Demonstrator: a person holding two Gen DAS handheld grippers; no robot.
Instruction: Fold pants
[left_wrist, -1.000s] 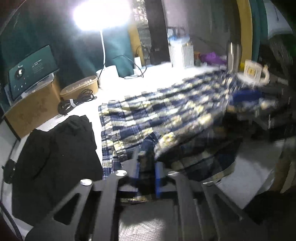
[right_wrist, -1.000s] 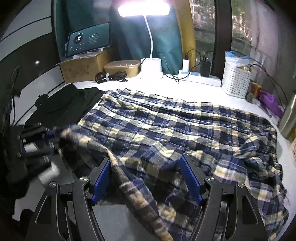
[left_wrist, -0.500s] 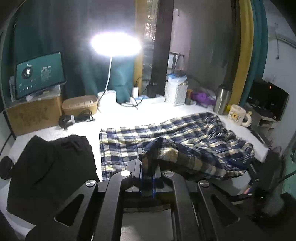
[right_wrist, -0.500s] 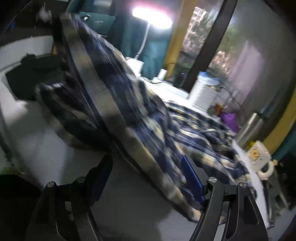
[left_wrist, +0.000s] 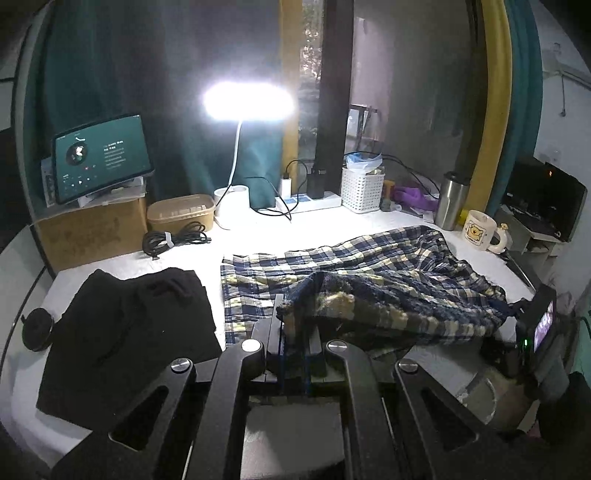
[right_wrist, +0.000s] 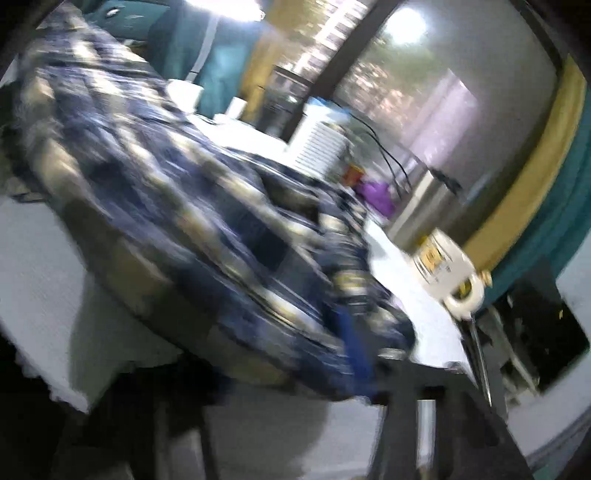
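Two grips: left hand-held gripper (left_wrist: 295, 343) clenched on plaid pants (left_wrist: 369, 273) hem, lifted over the table (left_wrist: 122, 258); right hand-held gripper (right_wrist: 354, 354) closing around cloth. Mid-fold; next, lay hem flat.

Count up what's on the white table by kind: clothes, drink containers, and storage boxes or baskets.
Clothes: 2, the plaid pants and the black garment.
Drink containers: 2, the steel tumbler and the bear mug.
Boxes and baskets: 3, the cardboard box, the tan lidded box, the white basket.
Total: 7.
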